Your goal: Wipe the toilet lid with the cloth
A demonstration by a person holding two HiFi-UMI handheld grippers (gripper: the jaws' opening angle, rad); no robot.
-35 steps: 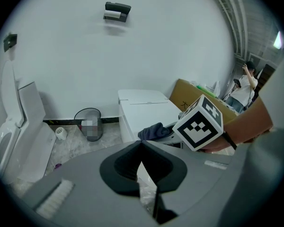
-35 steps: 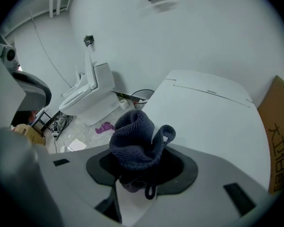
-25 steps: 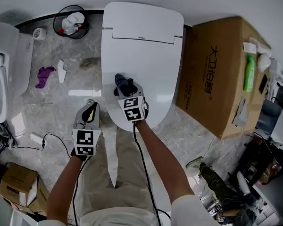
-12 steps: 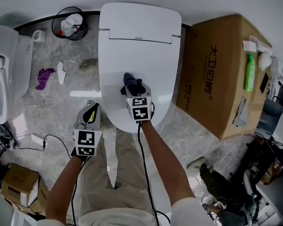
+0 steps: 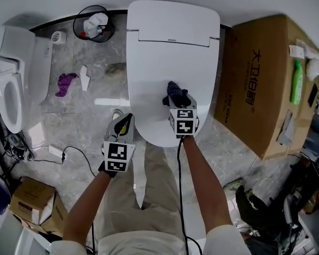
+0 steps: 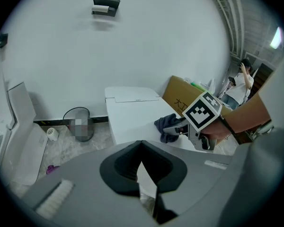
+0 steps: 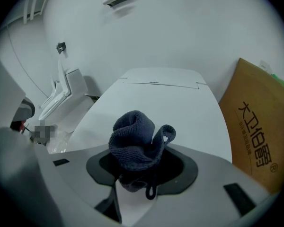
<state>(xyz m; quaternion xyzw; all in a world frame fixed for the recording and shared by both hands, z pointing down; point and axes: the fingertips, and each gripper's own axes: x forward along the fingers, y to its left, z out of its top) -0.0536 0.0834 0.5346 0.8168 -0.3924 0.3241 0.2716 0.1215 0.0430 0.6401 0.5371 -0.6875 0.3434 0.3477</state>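
The white toilet lid [image 5: 170, 52] lies closed in the middle of the head view. A dark blue cloth [image 5: 176, 93] rests bunched on its front half, right of centre. My right gripper [image 5: 177, 102] is shut on the cloth and presses it to the lid. In the right gripper view the cloth [image 7: 135, 141] bulges up between the jaws of that gripper [image 7: 138, 176] over the lid [image 7: 180, 108]. My left gripper [image 5: 125, 120] hangs shut and empty off the lid's front left edge. The left gripper [image 6: 141, 145] view shows the cloth [image 6: 164, 126] and the lid [image 6: 130, 119].
A large cardboard box [image 5: 260, 78] stands tight against the toilet's right side with a green bottle [image 5: 296, 81] on it. A black waste bin [image 5: 95, 23] is at the back left. Another toilet [image 5: 10, 89], a purple rag [image 5: 66, 83] and a cable [image 5: 69, 153] occupy the left floor.
My right gripper has slid the cloth to the right across the lid, from left of centre to right of centre. The left gripper has kept its place by the lid's front edge.
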